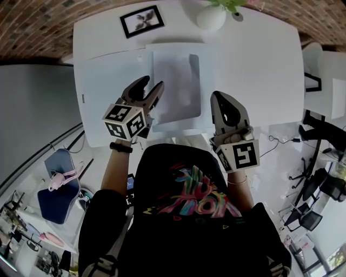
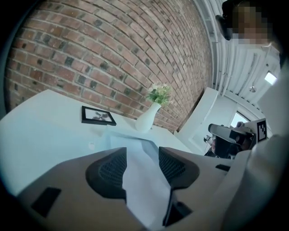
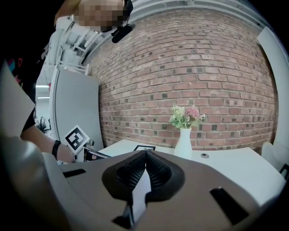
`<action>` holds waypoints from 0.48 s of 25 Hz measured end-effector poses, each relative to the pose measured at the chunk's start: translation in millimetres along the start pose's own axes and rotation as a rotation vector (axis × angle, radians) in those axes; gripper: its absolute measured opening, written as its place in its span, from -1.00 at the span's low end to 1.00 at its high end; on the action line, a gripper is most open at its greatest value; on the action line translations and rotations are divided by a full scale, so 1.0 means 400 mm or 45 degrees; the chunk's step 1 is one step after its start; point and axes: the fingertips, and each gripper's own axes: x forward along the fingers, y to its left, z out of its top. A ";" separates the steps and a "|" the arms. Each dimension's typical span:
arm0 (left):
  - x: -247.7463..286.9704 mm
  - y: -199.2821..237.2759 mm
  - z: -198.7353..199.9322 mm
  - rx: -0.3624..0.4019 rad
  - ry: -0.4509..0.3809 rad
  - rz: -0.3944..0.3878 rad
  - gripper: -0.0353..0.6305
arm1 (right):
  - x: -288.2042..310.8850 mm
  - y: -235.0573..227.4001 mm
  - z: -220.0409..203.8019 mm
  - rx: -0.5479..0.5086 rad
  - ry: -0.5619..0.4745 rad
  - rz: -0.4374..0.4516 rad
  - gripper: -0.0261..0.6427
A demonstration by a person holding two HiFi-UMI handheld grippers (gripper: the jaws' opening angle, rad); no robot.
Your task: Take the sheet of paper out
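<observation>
A white sheet of paper lies inside a clear plastic sleeve (image 1: 175, 86) flat on the white table (image 1: 254, 65), straight ahead of me. My left gripper (image 1: 151, 84) hovers at the sleeve's left edge with its jaws open and nothing between them. In the left gripper view the sleeve (image 2: 135, 149) shows through the gap of that gripper (image 2: 142, 153). My right gripper (image 1: 217, 96) is off the sleeve's right side, near the front edge of the table. Its tips meet in the right gripper view (image 3: 144, 154), and it holds nothing.
A black-framed picture (image 1: 141, 21) lies at the back left of the table, and a white vase (image 1: 211, 16) with flowers stands at the back centre. A brick wall runs behind the table. Office chairs (image 1: 311, 211) stand on the floor to the right.
</observation>
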 end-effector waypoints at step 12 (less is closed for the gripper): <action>0.073 0.077 -0.115 -0.350 0.150 -0.034 -0.19 | 0.003 -0.024 -0.023 0.028 0.027 -0.048 -0.87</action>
